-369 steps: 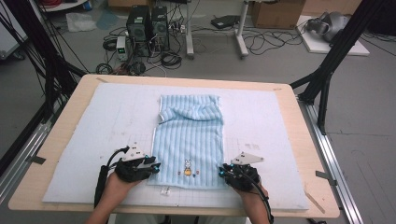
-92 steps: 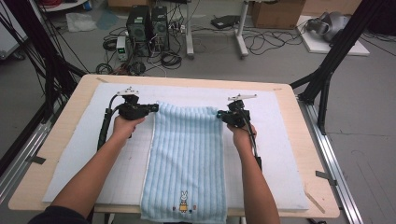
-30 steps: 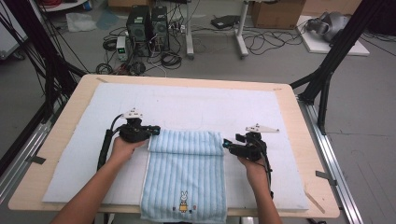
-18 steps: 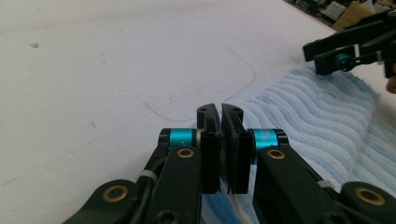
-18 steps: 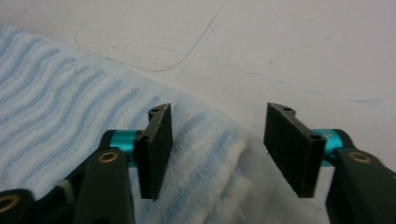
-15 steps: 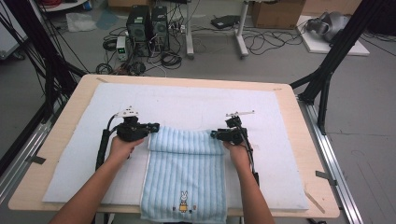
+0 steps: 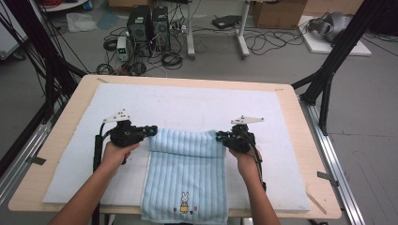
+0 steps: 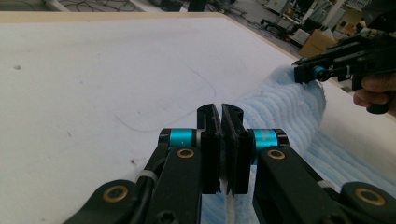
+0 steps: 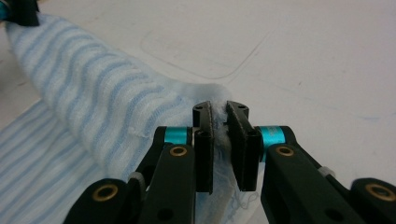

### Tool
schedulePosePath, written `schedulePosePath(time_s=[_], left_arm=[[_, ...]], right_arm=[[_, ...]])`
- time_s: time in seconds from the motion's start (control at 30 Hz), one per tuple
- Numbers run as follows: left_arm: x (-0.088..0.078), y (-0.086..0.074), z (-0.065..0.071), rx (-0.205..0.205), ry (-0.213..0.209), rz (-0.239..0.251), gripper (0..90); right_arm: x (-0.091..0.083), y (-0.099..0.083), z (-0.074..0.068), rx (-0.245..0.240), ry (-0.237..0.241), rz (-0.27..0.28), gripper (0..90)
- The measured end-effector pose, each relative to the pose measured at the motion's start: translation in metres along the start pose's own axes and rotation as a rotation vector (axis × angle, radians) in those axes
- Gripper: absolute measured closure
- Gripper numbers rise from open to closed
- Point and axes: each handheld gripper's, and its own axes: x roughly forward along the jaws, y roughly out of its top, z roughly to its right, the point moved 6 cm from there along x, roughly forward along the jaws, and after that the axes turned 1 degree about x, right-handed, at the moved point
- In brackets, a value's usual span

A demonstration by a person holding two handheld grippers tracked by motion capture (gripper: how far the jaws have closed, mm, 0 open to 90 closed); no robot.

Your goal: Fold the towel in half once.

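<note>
on the white mat (image 7: pixel 197 105) that covers the wooden table (image 7: pixel 300 154), a light blue striped towel (image 7: pixel 187 173) lies lengthwise toward the person, its far part doubled over into a soft roll between the two grippers. its near end hangs a little over the table's front edge and bears a small rabbit picture (image 7: pixel 184 202).

the left gripper (image 7: pixel 151 131) grips the left end of that fold. in the left gripper view its jaws stand pressed almost together, with a thin white hem of the towel (image 8: pixel 289 116) pinched between the pads and running down out of the bottom of the picture. the left hand (image 7: pixel 115 152) holds the gripper's body just beside the towel's left edge.

the right gripper (image 7: pixel 219 137) grips the right end of the fold. its jaws have just been closing, and in the right gripper view they are narrow, with a tuft of the towel (image 9: pixel 93 116) bunched between the pads and frayed threads below them. the right hand (image 7: pixel 244 161) sits just beside the towel's right edge.

from the left gripper view, the right gripper (image 8: pixel 303 72) shows farther off at the upper right, its tip on the raised corner of the cloth, so the fold sags in a shallow curve between the two grips. the rest of the towel lies flat on the mat. beyond the table, computer cases (image 7: pixel 148 21) and loose cables (image 7: pixel 263 42) stand on the grey floor.
</note>
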Motion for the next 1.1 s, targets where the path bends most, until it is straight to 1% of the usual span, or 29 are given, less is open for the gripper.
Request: schedulePosePath(time_s=[0.1,0.13,0.17,0.23,0.33,0.4,0.47,0.53,0.57,0.63,0.67,0.7,0.73,0.77,0.83,0.87,0.9,0.93,0.97,1.0,1.03,1.07,1.1], left_arm=[[-0.006,-0.01,0.008,0.0,-0.017,-0.012,85.6],[-0.008,-0.014,0.011,-0.005,-0.023,-0.012,85.6],[-0.01,-0.017,0.014,-0.001,-0.028,-0.024,85.6],[-0.013,-0.024,0.019,0.005,-0.038,-0.032,85.5],[-0.017,-0.035,0.027,0.015,-0.059,-0.064,85.3],[-0.019,-0.041,0.032,0.024,-0.066,-0.079,85.3],[-0.021,-0.046,0.036,0.023,-0.076,-0.093,85.2],[-0.022,-0.05,0.04,0.022,-0.089,-0.102,84.9],[-0.023,-0.052,0.043,0.022,-0.102,-0.112,84.9],[-0.024,-0.057,0.048,0.039,-0.117,-0.13,84.3],[-0.024,-0.059,0.051,0.04,-0.123,-0.136,83.9],[-0.024,-0.061,0.052,0.053,-0.121,-0.146,83.8],[-0.024,-0.063,0.053,0.057,-0.121,-0.154,83.3],[-0.025,-0.064,0.054,0.053,-0.123,-0.155,82.7],[-0.026,-0.063,0.052,0.047,-0.105,-0.151,77.4],[-0.027,-0.061,0.049,0.036,-0.082,-0.14,71.7],[-0.028,-0.059,0.045,0.018,-0.048,-0.124,61.3],[-0.029,-0.056,0.04,0.001,-0.01,-0.107,54.7],[-0.031,-0.053,0.035,0.0,0.021,-0.092,51.6],[-0.032,-0.05,0.029,-0.012,0.05,-0.076,50.5],[-0.033,-0.046,0.023,-0.027,0.069,-0.067,49.7],[-0.033,-0.044,0.019,-0.034,0.078,-0.063,49.4],[-0.032,-0.041,0.014,-0.047,0.091,-0.057,49.4]], right_arm=[[-0.009,-0.01,-0.008,-0.008,0.025,0.021,80.8],[-0.011,-0.015,-0.011,-0.009,0.037,0.02,80.8],[-0.013,-0.019,-0.013,-0.018,0.046,0.024,80.8],[-0.017,-0.027,-0.018,-0.008,0.059,0.021,80.8],[-0.021,-0.039,-0.022,-0.014,0.076,0.02,80.9],[-0.024,-0.045,-0.024,-0.012,0.087,0.012,80.9],[-0.028,-0.049,-0.027,-0.018,0.095,0.005,80.8],[-0.032,-0.054,-0.03,-0.031,0.091,-0.005,80.5],[-0.034,-0.056,-0.03,-0.039,0.09,-0.007,80.5],[-0.039,-0.06,-0.032,-0.041,0.09,-0.008,80.4],[-0.041,-0.062,-0.032,-0.045,0.089,-0.01,80.5],[-0.043,-0.063,-0.032,-0.041,0.094,-0.01,80.4],[-0.045,-0.064,-0.032,-0.038,0.098,-0.006,80.3],[-0.046,-0.066,-0.033,-0.039,0.103,-0.008,79.8],[-0.047,-0.069,-0.035,-0.048,0.102,-0.02,75.8],[-0.048,-0.071,-0.035,-0.054,0.102,-0.023,72.4],[-0.049,-0.071,-0.035,-0.041,0.1,-0.016,63.1],[-0.051,-0.069,-0.032,-0.008,0.088,0.002,56.2],[-0.053,-0.067,-0.029,0.035,0.091,0.027,52.2],[-0.056,-0.063,-0.025,0.077,0.094,0.061,49.8],[-0.058,-0.059,-0.022,0.095,0.087,0.086,49.9],[-0.057,-0.055,-0.018,0.098,0.067,0.097,50.4],[-0.056,-0.054,-0.016,0.097,0.055,0.095,51.4]])
